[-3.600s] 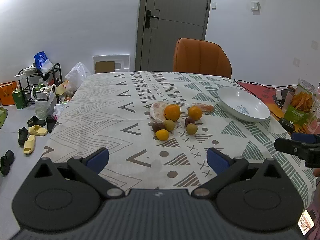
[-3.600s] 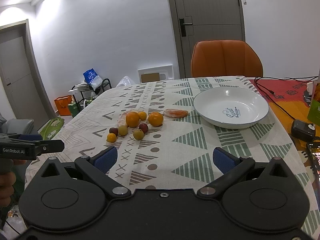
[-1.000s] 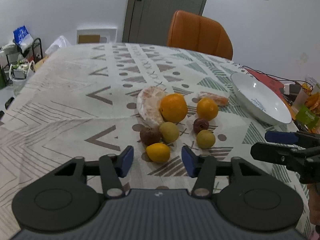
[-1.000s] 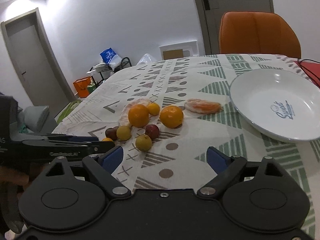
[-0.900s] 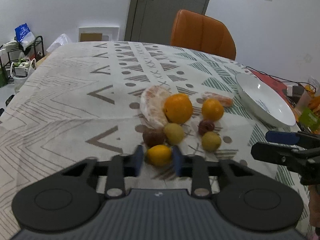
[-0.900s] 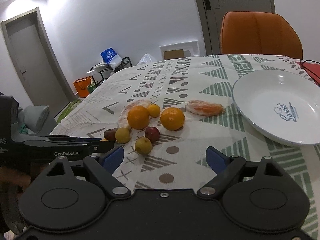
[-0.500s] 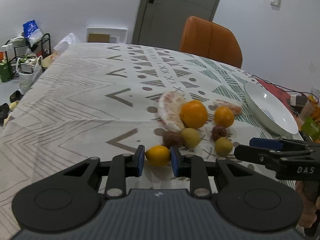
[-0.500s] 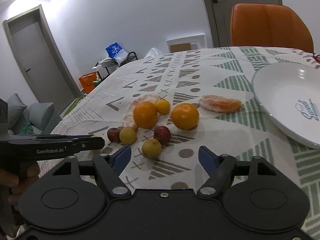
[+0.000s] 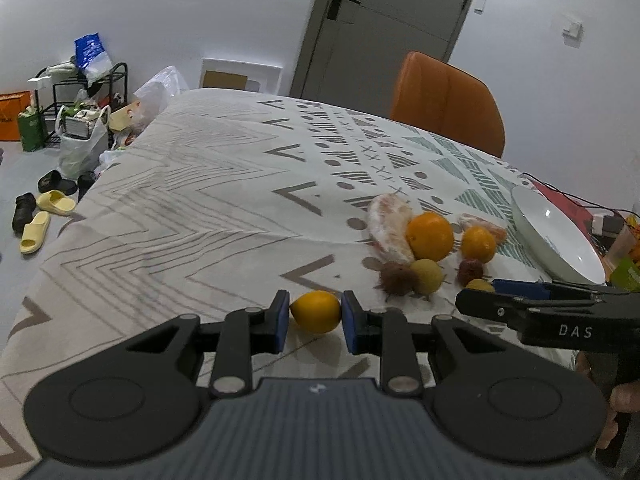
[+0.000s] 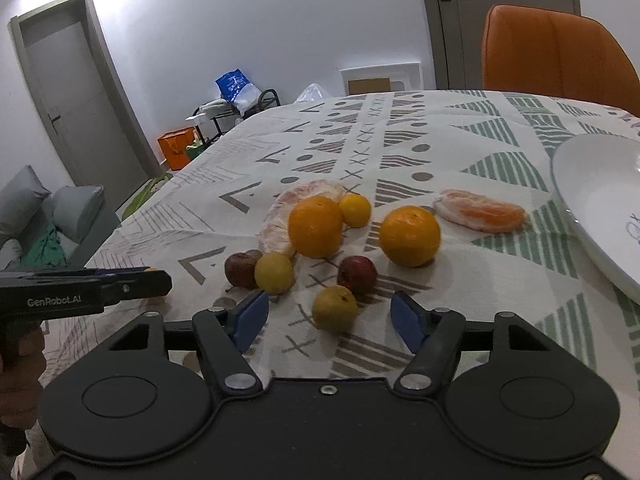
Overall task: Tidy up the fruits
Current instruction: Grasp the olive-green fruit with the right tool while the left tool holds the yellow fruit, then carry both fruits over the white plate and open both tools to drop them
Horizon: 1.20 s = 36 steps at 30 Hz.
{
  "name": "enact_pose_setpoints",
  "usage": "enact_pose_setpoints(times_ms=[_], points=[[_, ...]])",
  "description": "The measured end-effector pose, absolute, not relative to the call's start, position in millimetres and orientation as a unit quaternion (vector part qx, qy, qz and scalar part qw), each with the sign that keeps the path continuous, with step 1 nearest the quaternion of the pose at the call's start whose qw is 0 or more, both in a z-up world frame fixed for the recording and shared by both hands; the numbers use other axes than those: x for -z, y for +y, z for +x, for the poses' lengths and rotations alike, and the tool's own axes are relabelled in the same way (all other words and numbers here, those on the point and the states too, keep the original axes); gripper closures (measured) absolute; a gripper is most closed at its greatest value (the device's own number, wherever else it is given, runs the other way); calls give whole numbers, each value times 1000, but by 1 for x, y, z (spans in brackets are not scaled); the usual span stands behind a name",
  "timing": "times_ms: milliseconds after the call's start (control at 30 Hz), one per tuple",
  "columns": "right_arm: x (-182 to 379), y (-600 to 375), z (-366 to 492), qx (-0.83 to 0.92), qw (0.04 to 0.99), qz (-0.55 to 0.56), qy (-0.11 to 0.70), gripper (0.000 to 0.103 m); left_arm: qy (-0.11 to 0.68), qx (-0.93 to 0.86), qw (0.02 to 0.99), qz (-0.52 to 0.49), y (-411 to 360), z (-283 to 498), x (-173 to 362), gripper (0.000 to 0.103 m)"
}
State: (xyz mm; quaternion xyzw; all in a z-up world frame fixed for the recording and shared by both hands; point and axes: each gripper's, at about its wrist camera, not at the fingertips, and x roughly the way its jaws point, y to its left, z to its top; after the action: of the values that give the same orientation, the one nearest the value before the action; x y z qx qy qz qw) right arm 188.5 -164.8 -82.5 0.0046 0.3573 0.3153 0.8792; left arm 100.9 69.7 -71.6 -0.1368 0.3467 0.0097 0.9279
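My left gripper [image 9: 315,317] is shut on a small yellow citrus [image 9: 316,311], held a little left of the fruit pile. The pile lies on the patterned tablecloth: two oranges [image 10: 316,226] [image 10: 409,236], a peeled pomelo piece [image 10: 280,224], a peeled segment [image 10: 480,210], small yellow, green and dark red fruits. My right gripper [image 10: 325,316] is open, its blue pads on either side of a yellow-green fruit [image 10: 334,308]. A white plate [image 10: 600,204] sits at the right.
An orange chair [image 9: 448,104] stands at the table's far side. Cables and snack packets [image 9: 624,272] lie beyond the plate. On the floor to the left are a shoe rack [image 9: 76,92], bags and slippers [image 9: 36,224]. A sofa [image 10: 44,216] is at far left.
My left gripper closed on the small yellow citrus and drew it left, away from the pile. My right gripper moved in low toward the yellow-green fruit and narrowed.
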Motion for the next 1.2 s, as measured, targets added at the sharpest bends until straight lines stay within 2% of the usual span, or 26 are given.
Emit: enact_pose_setpoints(times_ms=[100,133,167,200,233,1200], points=[[83,-157,188,-315,881,-3,353,47,345,-15,928,-140,75,99,72,77],[83,-155,188,-315,881,-5,353,56,344,-15,928,-141,76,98,72,77],[83,-154,188,-314,882,-7,352,70,344,-15,928,-141,77,98,72,77],[84,-154,189,-312,882,-8,352,78,344,-15,928,-142,77,97,72,77],[84,-155,191,-311,882,-7,355,80,344,-15,928,-142,77,97,72,77],[34,-248,180,-263,918,49,293,81,299,58,948,-96,16,122,31,77]])
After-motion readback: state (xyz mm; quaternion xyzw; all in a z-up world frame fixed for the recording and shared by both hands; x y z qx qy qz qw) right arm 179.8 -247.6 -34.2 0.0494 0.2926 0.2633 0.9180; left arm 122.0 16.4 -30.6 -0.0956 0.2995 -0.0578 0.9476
